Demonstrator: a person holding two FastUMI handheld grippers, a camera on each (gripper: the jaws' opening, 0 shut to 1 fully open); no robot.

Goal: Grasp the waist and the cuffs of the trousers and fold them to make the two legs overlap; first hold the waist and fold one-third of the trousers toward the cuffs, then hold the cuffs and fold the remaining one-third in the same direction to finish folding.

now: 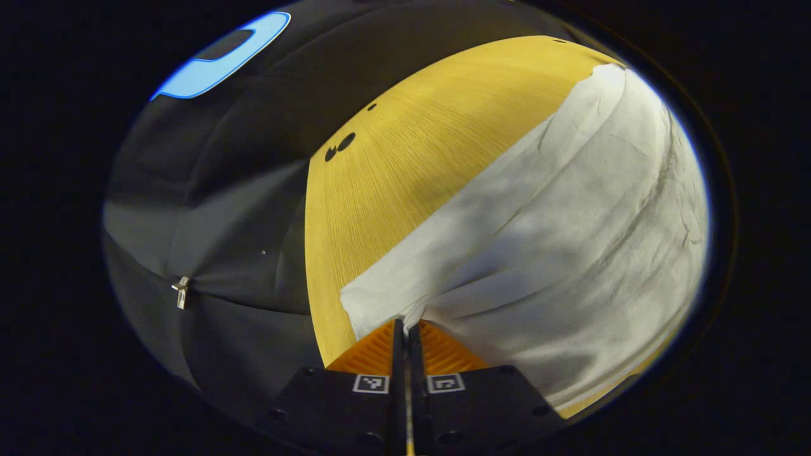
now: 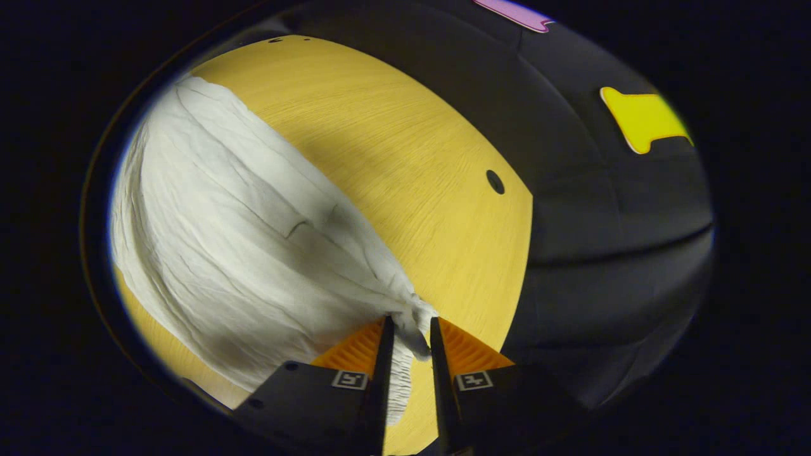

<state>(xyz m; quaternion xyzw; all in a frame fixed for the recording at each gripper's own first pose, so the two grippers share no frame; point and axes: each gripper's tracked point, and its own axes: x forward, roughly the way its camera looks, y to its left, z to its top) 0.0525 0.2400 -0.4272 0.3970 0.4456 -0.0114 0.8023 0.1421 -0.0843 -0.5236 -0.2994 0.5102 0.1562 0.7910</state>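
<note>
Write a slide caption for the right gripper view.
Right gripper shut on a bunched edge of white trousers lying on a yellow wooden table.

No readable text, brand name or number appears in either view. The only signs are small square black-and-white coded markers: two sit side by side on the dark body of the left gripper [image 1: 407, 326], one on each side of the finger line, in the left gripper view, and two more sit on the body of the right gripper [image 2: 409, 329], one beside each finger, in the right gripper view. Their patterns are blocky code squares, not letters or digits, and cannot be read as words. The trousers [image 1: 557, 253] and the table [image 1: 412, 139] carry no print or label
</note>
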